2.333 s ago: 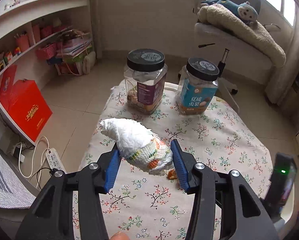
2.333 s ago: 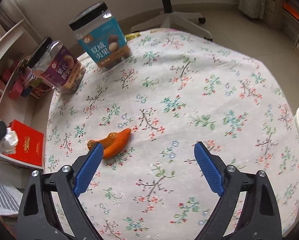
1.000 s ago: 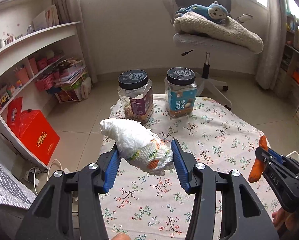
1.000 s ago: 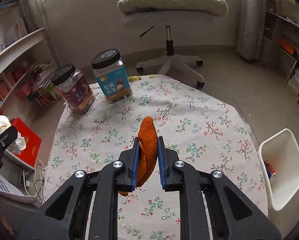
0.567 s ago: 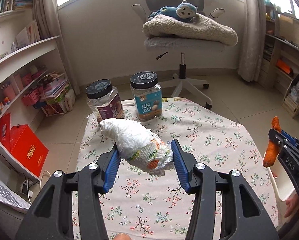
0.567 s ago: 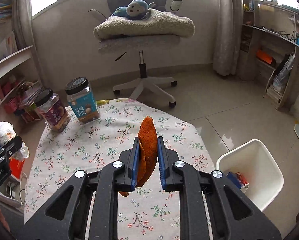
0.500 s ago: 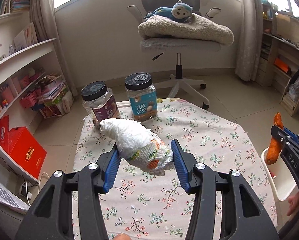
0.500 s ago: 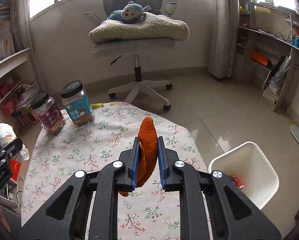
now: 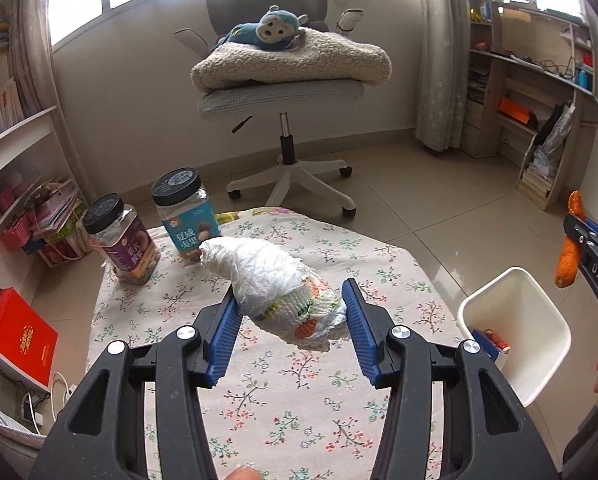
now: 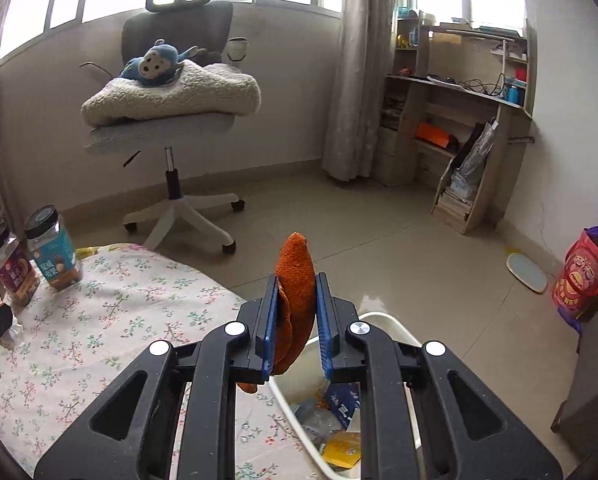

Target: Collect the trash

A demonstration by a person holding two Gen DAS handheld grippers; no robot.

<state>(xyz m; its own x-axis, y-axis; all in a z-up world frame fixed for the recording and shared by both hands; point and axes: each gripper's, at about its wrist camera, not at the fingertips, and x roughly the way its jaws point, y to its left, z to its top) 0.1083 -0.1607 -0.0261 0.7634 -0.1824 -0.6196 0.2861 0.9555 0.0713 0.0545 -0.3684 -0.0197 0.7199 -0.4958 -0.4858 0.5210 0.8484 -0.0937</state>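
Observation:
My left gripper [image 9: 291, 304] is shut on a crumpled white paper wad [image 9: 275, 284] with coloured print and holds it above the floral tablecloth [image 9: 299, 400]. My right gripper [image 10: 297, 292] is shut on an orange peel [image 10: 295, 280] and holds it over the white trash bin [image 10: 383, 322], which has wrappers inside. In the left wrist view the right gripper [image 9: 579, 236] with the peel [image 9: 571, 252] hangs above the bin [image 9: 515, 332] at the table's right edge.
Two black-lidded snack jars [image 9: 185, 212] [image 9: 121, 248] stand at the table's far left corner. An office chair [image 9: 283, 88] with a blanket and a plush monkey stands behind. Shelves line the left wall, and a red box [image 9: 15, 336] sits on the floor.
Both grippers have swung right with their loads. The right gripper has moved from above the table to above the trash bin, which now lies directly beneath it.

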